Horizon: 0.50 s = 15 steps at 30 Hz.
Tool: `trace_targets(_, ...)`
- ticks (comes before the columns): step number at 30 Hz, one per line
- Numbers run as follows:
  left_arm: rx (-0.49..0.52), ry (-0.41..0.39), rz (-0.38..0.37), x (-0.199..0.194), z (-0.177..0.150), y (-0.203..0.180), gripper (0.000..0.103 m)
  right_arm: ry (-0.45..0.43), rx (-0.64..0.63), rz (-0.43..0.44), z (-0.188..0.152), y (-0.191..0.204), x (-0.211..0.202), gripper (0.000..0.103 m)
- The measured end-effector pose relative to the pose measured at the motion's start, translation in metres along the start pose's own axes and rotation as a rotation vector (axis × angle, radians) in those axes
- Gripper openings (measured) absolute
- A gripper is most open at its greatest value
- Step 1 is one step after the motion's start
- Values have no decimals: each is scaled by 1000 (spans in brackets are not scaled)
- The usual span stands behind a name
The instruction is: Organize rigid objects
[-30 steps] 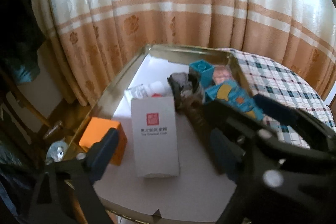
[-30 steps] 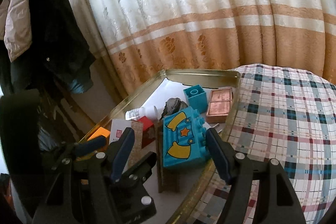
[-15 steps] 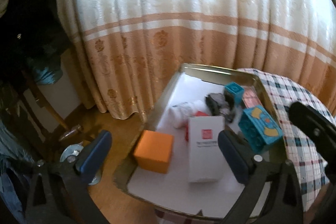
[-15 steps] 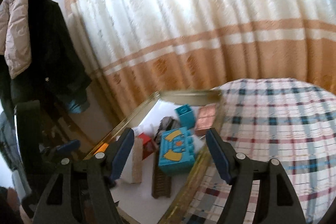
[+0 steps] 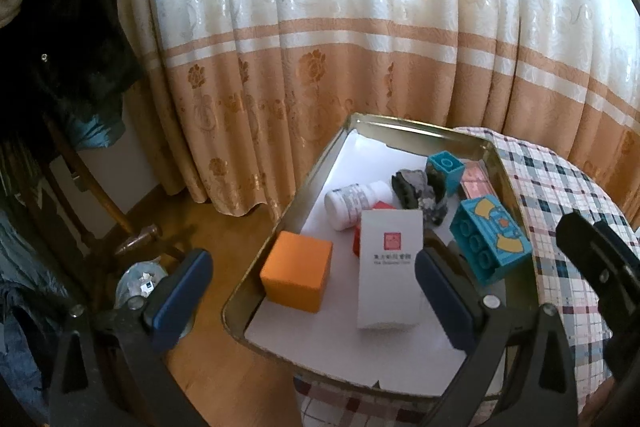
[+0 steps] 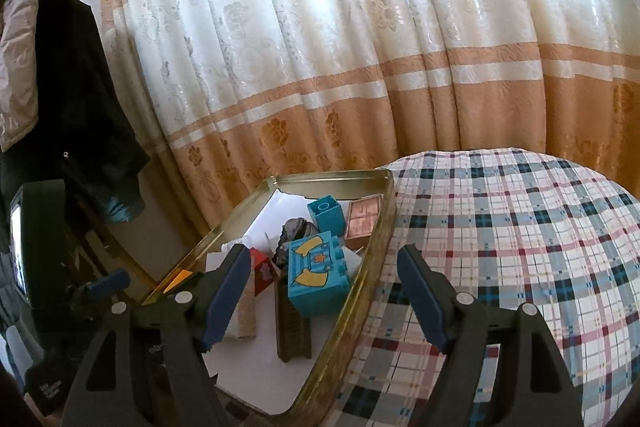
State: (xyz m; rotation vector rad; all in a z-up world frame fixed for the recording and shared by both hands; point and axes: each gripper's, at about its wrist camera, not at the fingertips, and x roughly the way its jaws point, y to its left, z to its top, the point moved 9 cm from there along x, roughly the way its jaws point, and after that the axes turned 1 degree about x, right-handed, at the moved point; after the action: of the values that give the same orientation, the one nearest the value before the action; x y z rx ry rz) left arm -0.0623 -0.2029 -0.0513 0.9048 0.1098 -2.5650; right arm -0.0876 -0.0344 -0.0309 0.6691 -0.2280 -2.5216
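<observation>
Presently, left wrist view: my left gripper point(image 5: 312, 295) hangs spread wide with nothing between its jaws, pitched down over the near end of the metal tray point(image 5: 416, 129). Item one, white carton point(image 5: 390, 269), lies flat just ahead, against the right finger's tip; I judge it light, stiff but crushable, best taken across its narrow sides. Item two, orange cube point(image 5: 298, 277), sits ahead between the fingers; rigid, flat-faced, an easy pinch on opposite faces. Item three, white pill bottle point(image 5: 354, 201), lies on its side farther ahead; smooth, likely to roll.

Right wrist view: my right gripper point(image 6: 320, 293) is opening, nothing pinched, tilted gently down above the tray's edge. Item four, teal toy block point(image 6: 318, 279), rests just ahead between the fingers; hard plastic, light, grip the flat sides, not the studs.
</observation>
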Motion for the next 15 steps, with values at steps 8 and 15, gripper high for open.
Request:
trace_targets(8, -14, -4, -18, -14, -3, 1, 102, 0, -2, -25, -5, 9, -15, 84)
trace_targets(15, 15, -47, -41, -38, 1, 0, 102, -24, -16, -61, -1, 20, -33, 85)
